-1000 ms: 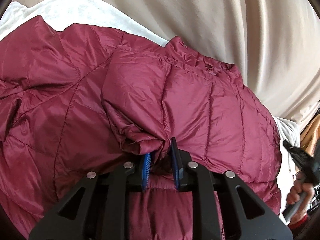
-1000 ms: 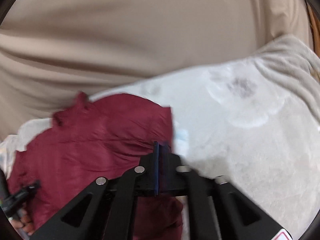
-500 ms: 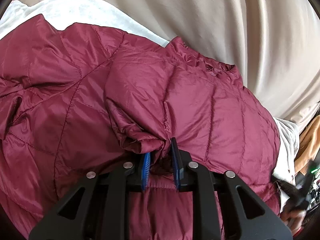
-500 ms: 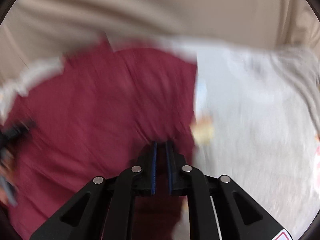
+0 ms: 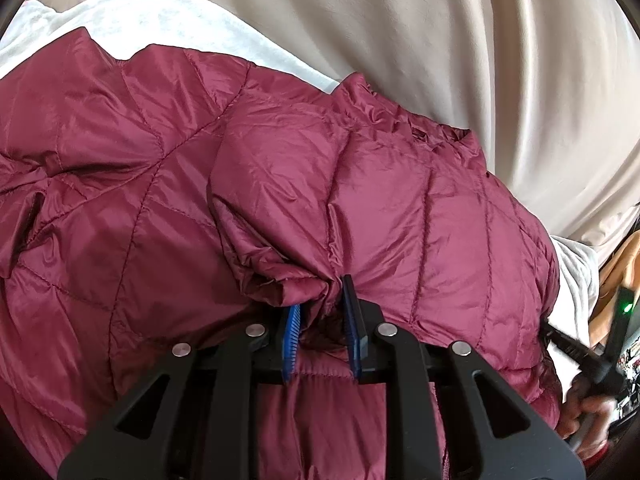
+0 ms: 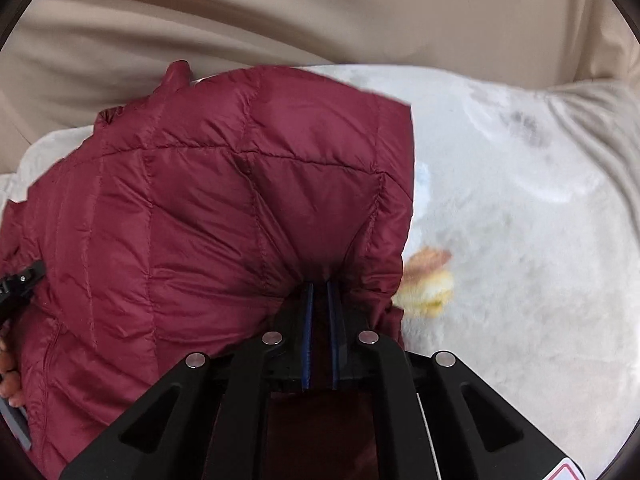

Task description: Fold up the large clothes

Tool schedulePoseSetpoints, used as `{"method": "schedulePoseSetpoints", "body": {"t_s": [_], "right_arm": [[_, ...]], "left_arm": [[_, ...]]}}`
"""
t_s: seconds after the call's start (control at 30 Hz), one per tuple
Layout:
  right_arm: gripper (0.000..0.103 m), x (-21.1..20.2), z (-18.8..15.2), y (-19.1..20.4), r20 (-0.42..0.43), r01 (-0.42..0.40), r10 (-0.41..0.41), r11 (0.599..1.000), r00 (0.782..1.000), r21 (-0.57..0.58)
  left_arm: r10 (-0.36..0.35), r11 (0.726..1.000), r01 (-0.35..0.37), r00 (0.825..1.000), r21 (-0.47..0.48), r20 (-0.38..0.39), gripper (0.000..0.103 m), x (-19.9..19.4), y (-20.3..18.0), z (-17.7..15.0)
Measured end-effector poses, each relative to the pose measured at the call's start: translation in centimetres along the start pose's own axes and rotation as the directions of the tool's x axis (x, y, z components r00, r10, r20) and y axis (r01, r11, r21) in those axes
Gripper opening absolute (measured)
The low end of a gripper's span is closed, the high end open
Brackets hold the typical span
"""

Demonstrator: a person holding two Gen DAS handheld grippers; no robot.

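Beige curtain (image 6: 320, 12) hangs in soft folds across the back, a white fleecy blanket (image 6: 520, 240) spreads below it with a yellow-orange print (image 6: 428, 284), daylight glossing the curtain's pleats on the left view.

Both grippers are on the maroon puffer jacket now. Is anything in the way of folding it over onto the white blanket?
Nothing visible blocks it. The left gripper pinches a sleeve cuff of the jacket; the right gripper pinches its hem edge. The white blanket beside the jacket shows only a printed yellow patch, flat in the fabric.
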State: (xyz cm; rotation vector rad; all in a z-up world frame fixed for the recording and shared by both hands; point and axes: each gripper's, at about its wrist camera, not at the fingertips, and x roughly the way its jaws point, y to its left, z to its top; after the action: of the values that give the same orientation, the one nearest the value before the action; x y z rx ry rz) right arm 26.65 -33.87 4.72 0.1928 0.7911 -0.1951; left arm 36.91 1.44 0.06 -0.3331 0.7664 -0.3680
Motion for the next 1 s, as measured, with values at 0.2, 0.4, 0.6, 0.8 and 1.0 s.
{"method": "schedulePoseSetpoints", "body": {"t_s": [0.2,0.4,0.6,0.8,1.0], "right_arm": [[0.009,-2.1,5.9,0.5,0.128,-0.082,0.078,0.996,0.989,0.030],[0.001,5.1,5.3,-2.1,0.062,-0.098,0.089,0.984,0.994,0.151],[0.014,0.4,4.4,-3.3,0.128,-0.183,0.161,0.967,0.979,0.180],[0.024,-7.1,-2.0,-2.8,0.120,-0.239,0.234,0.971,0.965,0.027],[0.027,-10.0,-10.4,-0.6,0.027,-0.315,0.316,0.948,0.948,-0.040]], "left_arm": [[0.060,0.998,-0.060,0.995,-0.009,0.075,0.030,-2.9,-1.3,1.7],[0.255,0.962,-0.258,0.966,0.087,0.038,0.052,0.6,-1.3,2.8],[0.241,0.968,-0.242,0.970,0.062,0.028,0.052,-1.6,-0.4,1.9],[0.179,0.979,-0.174,0.983,-0.108,0.035,0.064,-10.6,6.5,0.5],[0.317,0.872,-0.247,0.943,-0.422,0.103,0.080,-21.4,20.0,-1.9]]}}
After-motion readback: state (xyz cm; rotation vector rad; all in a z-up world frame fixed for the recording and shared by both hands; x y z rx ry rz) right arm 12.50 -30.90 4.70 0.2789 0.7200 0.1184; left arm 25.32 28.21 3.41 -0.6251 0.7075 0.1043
